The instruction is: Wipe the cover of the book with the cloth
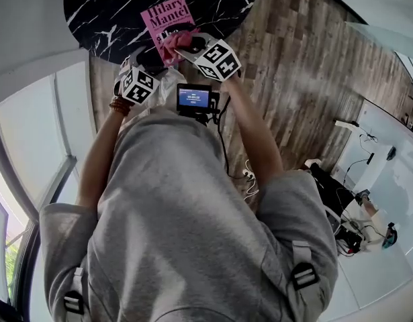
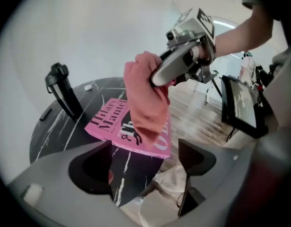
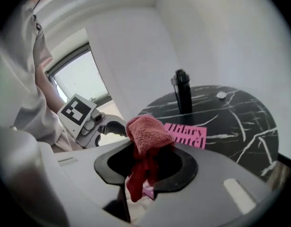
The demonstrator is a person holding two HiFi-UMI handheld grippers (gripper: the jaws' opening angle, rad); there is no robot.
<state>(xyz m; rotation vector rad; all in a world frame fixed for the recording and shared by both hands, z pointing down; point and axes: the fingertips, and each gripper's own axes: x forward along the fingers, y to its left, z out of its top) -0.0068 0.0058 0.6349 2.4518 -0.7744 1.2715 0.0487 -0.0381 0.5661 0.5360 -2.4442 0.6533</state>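
At the near edge of the black marbled tabletop [image 1: 105, 5] lies a pink book [image 1: 167, 19], its cover printed "Hilary Mantel" in black. Over it the right gripper [image 3: 147, 167] has its jaws clenched on a reddish cloth [image 2: 145, 103] that hangs down toward the cover. The left gripper [image 2: 145, 167] is just beside the book, its jaws apart and empty. A black bottle [image 3: 183, 91] stands farther back on the tabletop.

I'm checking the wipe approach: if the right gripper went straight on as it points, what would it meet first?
Probably the pink book on the black marble table, with the red cloth in its tongs arriving first; depth is unclear.
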